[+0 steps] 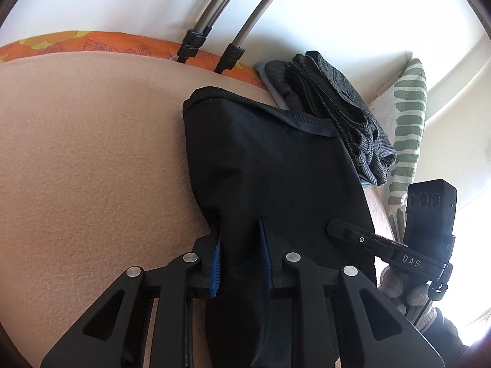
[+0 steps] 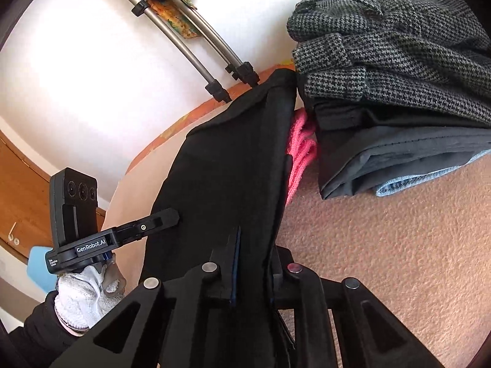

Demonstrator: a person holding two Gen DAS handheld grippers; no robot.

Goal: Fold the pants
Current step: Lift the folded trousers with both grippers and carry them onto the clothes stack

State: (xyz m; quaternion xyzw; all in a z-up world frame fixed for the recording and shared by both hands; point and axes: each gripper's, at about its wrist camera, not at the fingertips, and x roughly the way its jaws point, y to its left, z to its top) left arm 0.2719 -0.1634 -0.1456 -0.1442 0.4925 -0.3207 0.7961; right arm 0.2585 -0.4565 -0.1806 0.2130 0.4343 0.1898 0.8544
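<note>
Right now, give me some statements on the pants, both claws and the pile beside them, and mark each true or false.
1. Both claws, left and right, grip the black pants. True.
2. The pants lie on an orange tiled floor. False: they lie on a beige blanket.
3. A houndstooth garment tops the pile of clothes. True.
4. The pink fabric sits on top of that pile. False: it shows low down, between the pants and the pile.

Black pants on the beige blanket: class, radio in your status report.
Left gripper and right gripper both shut on black pants. Pants lifted, far end on beige blanket. Stack of folded clothes crowding the right side.
</note>
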